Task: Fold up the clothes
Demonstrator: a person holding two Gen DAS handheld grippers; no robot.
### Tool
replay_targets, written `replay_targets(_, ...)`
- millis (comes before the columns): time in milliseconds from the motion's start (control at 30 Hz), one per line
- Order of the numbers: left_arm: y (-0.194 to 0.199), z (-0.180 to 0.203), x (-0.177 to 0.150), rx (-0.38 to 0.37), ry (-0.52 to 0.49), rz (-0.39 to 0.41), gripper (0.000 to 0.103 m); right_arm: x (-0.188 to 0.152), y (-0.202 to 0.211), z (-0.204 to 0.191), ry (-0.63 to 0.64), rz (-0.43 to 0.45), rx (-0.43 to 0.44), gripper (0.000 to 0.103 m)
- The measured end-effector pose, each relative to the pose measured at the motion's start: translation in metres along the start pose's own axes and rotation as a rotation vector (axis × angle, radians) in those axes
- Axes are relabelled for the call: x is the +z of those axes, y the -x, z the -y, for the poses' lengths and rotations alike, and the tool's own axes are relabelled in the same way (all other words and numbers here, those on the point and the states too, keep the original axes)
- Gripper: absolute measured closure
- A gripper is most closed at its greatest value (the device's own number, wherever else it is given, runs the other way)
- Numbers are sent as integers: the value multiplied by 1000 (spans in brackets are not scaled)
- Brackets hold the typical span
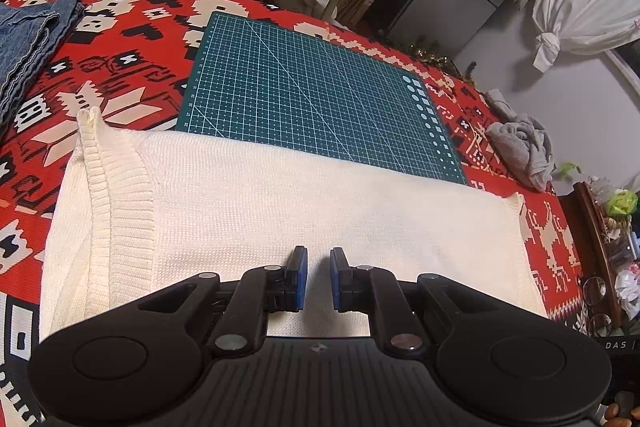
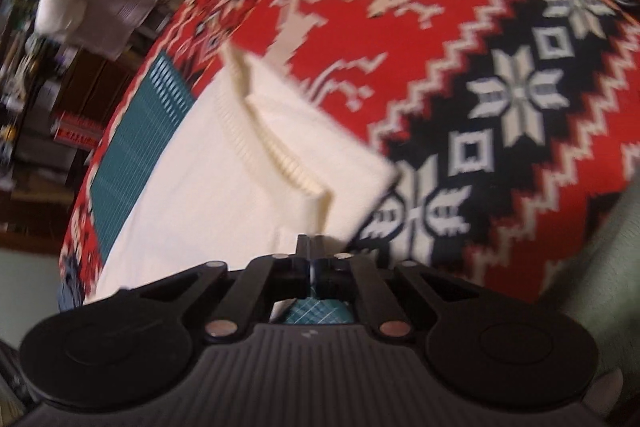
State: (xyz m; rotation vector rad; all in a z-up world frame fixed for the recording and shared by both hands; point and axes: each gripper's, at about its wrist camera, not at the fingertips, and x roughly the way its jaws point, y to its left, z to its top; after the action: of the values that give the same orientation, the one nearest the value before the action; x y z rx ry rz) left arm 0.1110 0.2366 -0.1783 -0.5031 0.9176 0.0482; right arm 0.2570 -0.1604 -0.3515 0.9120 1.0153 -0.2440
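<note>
Sweater (image 1: 260,211), cream knit, lies flat on the red patterned blanket (image 1: 120,75), its far edge over the near end of the green mat (image 1: 312,83). Judged soft, limp and fairly thick: it will sag and drape when lifted, not slippery, nothing fragile. Best hold looks like the ribbed edges or corners, where the knit is doubled and firmer.

Left gripper (image 1: 319,267) hovers over the sweater's near part, jaws slightly apart, holding nothing. Right gripper (image 2: 311,247) sits at the sweater's corner near the ribbed band (image 2: 280,151), jaws closed together; the view is blurred, so whether any fabric is pinched I cannot tell.

Count: one sweater, one mat, one crumpled grey cloth (image 1: 520,143), one denim piece (image 1: 28,43) at the left edge, two grippers.
</note>
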Motion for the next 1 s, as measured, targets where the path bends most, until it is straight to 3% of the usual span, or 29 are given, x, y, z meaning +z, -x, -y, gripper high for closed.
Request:
replay_targets(200,0,-1,1,-4,9,-3,91,0,10,-11,39,48,115,99)
replay_targets(433,0,1,1,5,1,-2,91,6,-12,8,-103,0,70,103)
replay_targets(567,0,1,0,7,-3,-1,91,5,-7,11,-113,28,39,103)
replay_targets(733,0,1,0,6,-1,-2,91,10,5,14,-127,117,67,99)
replay_targets(1000,0,1,0,6,-1,-3,91,20,-8,29,-207,110,-17,103)
